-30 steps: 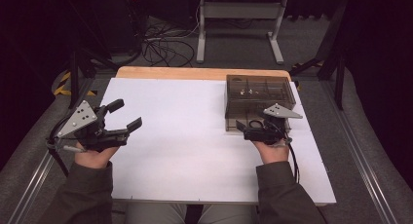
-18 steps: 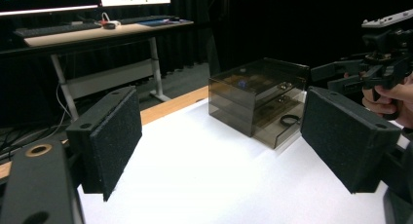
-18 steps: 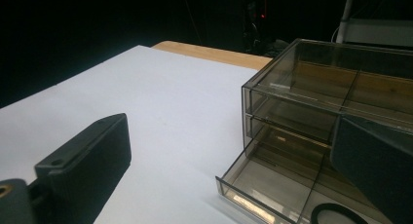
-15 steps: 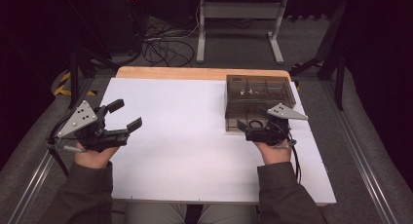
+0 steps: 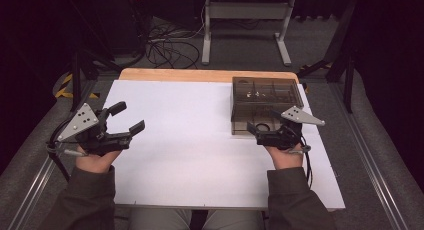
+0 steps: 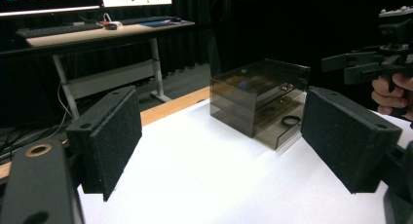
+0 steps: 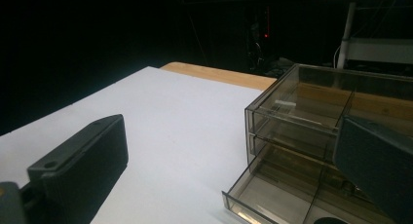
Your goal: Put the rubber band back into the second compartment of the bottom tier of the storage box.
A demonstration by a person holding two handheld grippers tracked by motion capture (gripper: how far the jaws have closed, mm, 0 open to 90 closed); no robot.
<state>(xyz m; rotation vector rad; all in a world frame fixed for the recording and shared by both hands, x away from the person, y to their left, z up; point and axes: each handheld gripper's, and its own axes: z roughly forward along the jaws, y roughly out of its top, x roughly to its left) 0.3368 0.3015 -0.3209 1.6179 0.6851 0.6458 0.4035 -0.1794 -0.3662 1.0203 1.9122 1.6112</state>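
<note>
Smoky translucent drawer box [image 5: 265,102] sits with its bottom drawer [image 7: 292,195] pulled out.

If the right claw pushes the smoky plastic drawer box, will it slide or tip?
The drawer box would probably slide, since it sits low and wide on the smooth white table. Its thin clear walls suggest light weight. The open bottom drawer may close first.
</note>
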